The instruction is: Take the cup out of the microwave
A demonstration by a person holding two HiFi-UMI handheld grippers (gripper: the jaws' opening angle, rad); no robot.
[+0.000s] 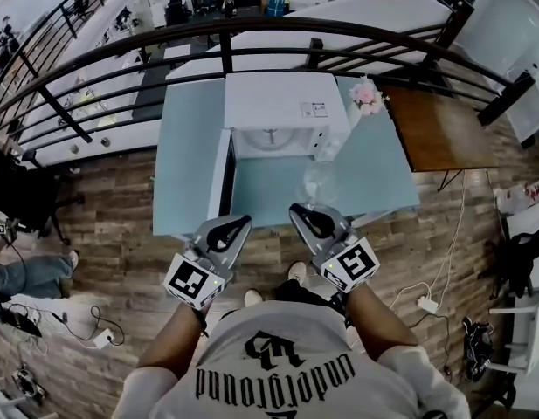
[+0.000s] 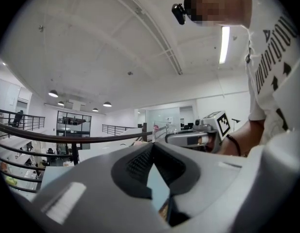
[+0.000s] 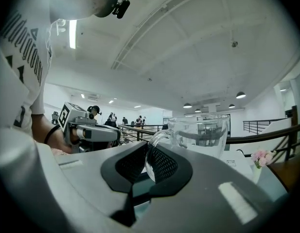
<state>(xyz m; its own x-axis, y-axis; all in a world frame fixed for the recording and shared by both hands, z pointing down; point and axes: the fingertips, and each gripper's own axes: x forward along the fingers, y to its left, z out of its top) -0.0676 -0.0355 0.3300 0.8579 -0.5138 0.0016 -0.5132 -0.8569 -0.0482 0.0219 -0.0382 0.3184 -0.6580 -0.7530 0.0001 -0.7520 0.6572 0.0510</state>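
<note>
**Glass cup held clear of the open microwave**

Head view: the microwave [image 1: 282, 103] stands with its door open on the blue counter [image 1: 189, 147]. The glass cup [image 1: 320, 184] is in front of the microwave, outside its cavity, at the tip of the right tool [image 1: 302, 209]. The left tool [image 1: 241, 223] is just beside it, farther from the microwave.

Left gripper view: the jaws meet at their tips with nothing between them.

Right gripper view: the jaws are clenched on the cup's handle.

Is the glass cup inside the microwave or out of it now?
Out. The right gripper holds the glass cup by its handle, in front of the open microwave.
</note>
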